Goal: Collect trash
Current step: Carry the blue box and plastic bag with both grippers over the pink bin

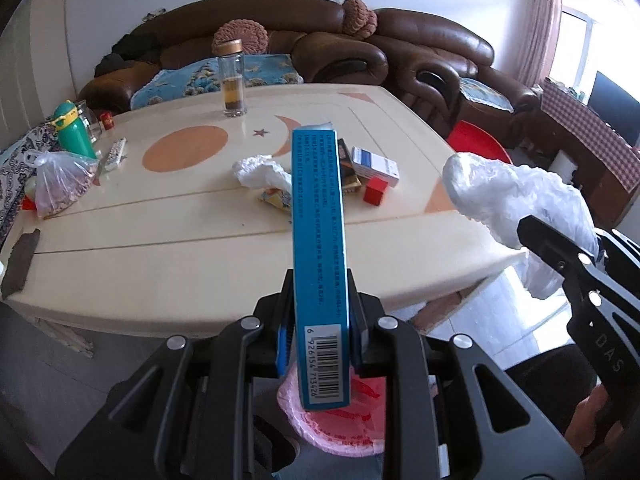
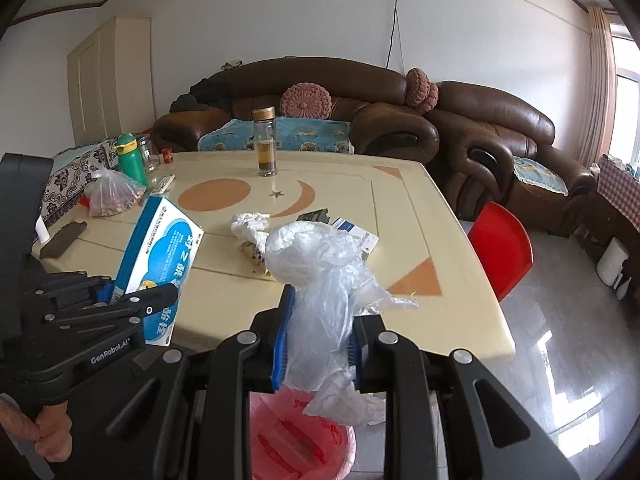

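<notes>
My left gripper (image 1: pixel 320 320) is shut on a blue cardboard box (image 1: pixel 318 220), held on edge above a bin lined with a pink bag (image 1: pixel 336 420). The box also shows in the right wrist view (image 2: pixel 164 256). My right gripper (image 2: pixel 318 340) is shut on a crumpled clear plastic bag (image 2: pixel 320 280), also above the pink-lined bin (image 2: pixel 300 440); that bag shows at the right of the left wrist view (image 1: pixel 520 200). On the cream table (image 1: pixel 160 232) lie a crumpled white bag (image 1: pixel 260 170), a snack wrapper (image 1: pixel 276 198), small boxes (image 1: pixel 374 166) and a red cube (image 1: pixel 375 191).
A glass bottle (image 1: pixel 231 80) stands at the table's far side. A green bottle (image 1: pixel 72 130), a bag of scraps (image 1: pixel 60 184) and a remote (image 1: pixel 114 154) are at the left. A red chair (image 2: pixel 502 252) stands right of the table, a brown sofa (image 2: pixel 360 120) behind.
</notes>
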`<state>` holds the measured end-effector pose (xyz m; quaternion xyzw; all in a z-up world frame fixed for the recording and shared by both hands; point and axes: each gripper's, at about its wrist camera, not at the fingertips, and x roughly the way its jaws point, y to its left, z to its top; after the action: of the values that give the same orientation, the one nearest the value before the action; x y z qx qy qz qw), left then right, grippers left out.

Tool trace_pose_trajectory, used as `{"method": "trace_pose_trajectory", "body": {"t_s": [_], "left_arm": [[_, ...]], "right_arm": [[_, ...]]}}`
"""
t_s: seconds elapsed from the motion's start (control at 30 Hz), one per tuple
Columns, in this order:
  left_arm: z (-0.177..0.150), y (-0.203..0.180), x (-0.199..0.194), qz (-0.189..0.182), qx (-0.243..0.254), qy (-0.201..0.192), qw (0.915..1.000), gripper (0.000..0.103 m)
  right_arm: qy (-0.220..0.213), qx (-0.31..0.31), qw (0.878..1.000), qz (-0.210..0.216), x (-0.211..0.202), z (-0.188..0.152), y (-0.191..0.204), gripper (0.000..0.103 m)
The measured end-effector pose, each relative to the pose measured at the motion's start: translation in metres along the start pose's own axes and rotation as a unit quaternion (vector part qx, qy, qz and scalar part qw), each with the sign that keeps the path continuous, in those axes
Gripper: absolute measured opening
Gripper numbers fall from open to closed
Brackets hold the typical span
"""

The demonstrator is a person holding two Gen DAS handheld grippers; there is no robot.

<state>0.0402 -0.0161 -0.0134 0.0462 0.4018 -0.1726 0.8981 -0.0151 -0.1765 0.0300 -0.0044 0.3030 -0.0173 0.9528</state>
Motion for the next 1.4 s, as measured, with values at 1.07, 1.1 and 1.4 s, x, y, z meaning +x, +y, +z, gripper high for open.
{"method": "trace_pose_trajectory", "body": {"t_s": [1.07,1.1,1.4], "left_arm": [[-0.077,-0.012,0.070,-0.045,0.038,0.124,0.9905,0.023],[-0.079,-0.013,0.074,-0.045,0.039,0.130,0.9898,0.023],[-0.096,-0.017,0.114,-0.049,0.043,0.177,0.9821,0.023]], "right_arm": [[0.134,0.023,0.991,0.015,0.051,-0.087,0.009,0.024],[0.141,0.024,0.990,0.015,0.056,-0.090,0.009,0.024],[0.197,0.035,0.980,0.018,0.093,-0.118,0.001,0.024]]}}
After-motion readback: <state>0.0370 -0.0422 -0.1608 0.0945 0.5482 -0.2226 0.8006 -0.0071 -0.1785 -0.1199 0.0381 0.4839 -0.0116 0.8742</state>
